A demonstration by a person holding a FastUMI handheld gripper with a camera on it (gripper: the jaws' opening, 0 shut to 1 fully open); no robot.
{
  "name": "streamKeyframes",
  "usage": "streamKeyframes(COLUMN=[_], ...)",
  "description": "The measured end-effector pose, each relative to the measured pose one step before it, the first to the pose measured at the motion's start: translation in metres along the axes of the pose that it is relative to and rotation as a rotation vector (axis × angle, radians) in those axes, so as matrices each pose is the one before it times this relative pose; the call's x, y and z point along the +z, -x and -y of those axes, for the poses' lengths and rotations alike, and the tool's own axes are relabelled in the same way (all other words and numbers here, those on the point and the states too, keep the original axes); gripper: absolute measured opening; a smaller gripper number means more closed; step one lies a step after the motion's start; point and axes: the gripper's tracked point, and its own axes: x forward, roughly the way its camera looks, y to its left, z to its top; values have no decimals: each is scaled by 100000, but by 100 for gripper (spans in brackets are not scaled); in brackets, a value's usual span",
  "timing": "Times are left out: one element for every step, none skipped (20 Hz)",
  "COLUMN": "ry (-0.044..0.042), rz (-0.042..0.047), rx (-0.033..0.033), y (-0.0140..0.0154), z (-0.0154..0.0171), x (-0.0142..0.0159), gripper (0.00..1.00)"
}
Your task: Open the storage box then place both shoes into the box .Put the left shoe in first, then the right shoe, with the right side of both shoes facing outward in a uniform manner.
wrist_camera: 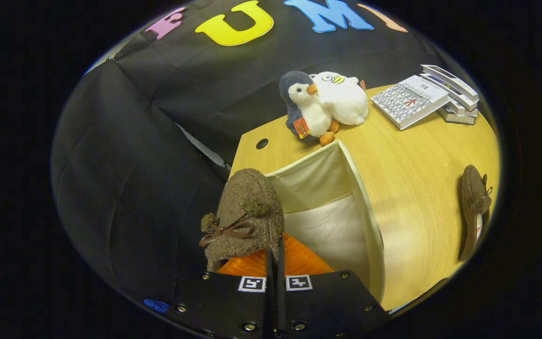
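A: What are the gripper (274, 256) fingers doing?

B: Pressed nearly together, pinching the edge of a brown fuzzy shoe (245, 214) with a ribbon bow, held up just ahead of them, near the table's left front corner.

A: And the storage box (370, 221)?

B: Open, right beside the shoe; its cream lining shows and I see nothing inside yet.

A: The other shoe?

B: The second shoe (472, 209) lies on the wooden table (417, 188) near the right edge, well apart from the box.

A: So how far along?

B: Box opened, first shoe lifted but not placed; both shoes remain to go in. Farther back sit a plush penguin (301, 106), a white plush duck (344, 96) and stacked books (428, 96).
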Motion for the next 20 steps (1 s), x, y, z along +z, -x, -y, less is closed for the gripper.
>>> streamKeyframes(ry=[-134, -79, -239, -368, -589, -435, 20, 280, 345, 962, 907, -170, 908, 2451, 1987, 866, 370, 1376, 1876, 1944], rz=[-632, -692, -301, -479, -280, -593, -769, -642, 116, 109, -219, -700, -1484, -1113, 859, 1812, 290, 973, 1231, 1864], rx=[-451, -851, -608, -607, -413, -502, -846, -707, 501, 660, 983, 3611, 1031, -22, 1604, 1977, 1596, 444, 357, 438], y=[-361, -288, -289, -342, -346, -265, -316, -223, -183, -37, -97, 135, 38, 75, 325, 173, 645, 528, 964, 688], z=[-54, 75, 144, 160, 108, 169, 218, 264, -102, -144, -281, -702, -341, 27, -192, -502, -302, -101, 25, 283], x=[-372, -352, -266, -196, -258, -185, -282, -229, -230, -28, -228, -24, -461, -228, 200, 685, -100, 625, 739, 821], gripper=[1, 1, 1, 1, 1, 1, 1, 2, 2, 2, 5, 9, 29, 44, 59, 65, 82, 98, 98, 98])
